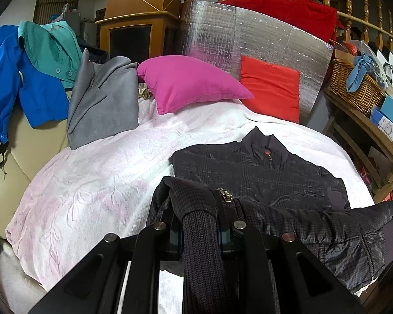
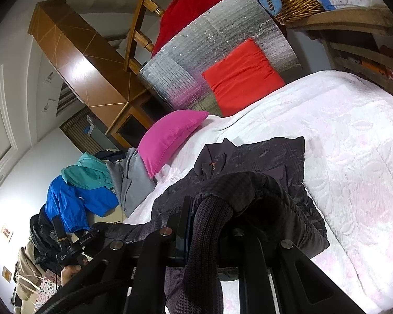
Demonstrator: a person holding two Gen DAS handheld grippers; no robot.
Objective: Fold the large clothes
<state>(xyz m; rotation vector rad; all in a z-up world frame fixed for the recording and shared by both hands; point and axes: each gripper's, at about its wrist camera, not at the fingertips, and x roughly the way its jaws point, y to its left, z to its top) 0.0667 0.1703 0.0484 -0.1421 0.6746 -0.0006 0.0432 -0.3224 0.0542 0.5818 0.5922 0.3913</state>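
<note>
black jacket (image 1: pixel 262 178) on white bedspread (image 1: pixel 91 183), each hand-held gripper (image 1: pixel 200 225) (image 2: pixel 209 225) clamped on its knit hem

left gripper (image 1: pixel 200 225): matte black frame, four slanted arms, each with a round silver screw head at its end | blue-green blocks just behind its fingers | right gripper (image 2: pixel 209 225): same black arms, round dull metal screw heads | black cable at its lower left side

Against the silver foil panel (image 1: pixel 262 39): two cushions, one pink (image 1: pixel 191 81), one red (image 1: pixel 271 87). Before it, one black jacket (image 1: pixel 262 172); left, three draped garments.
</note>
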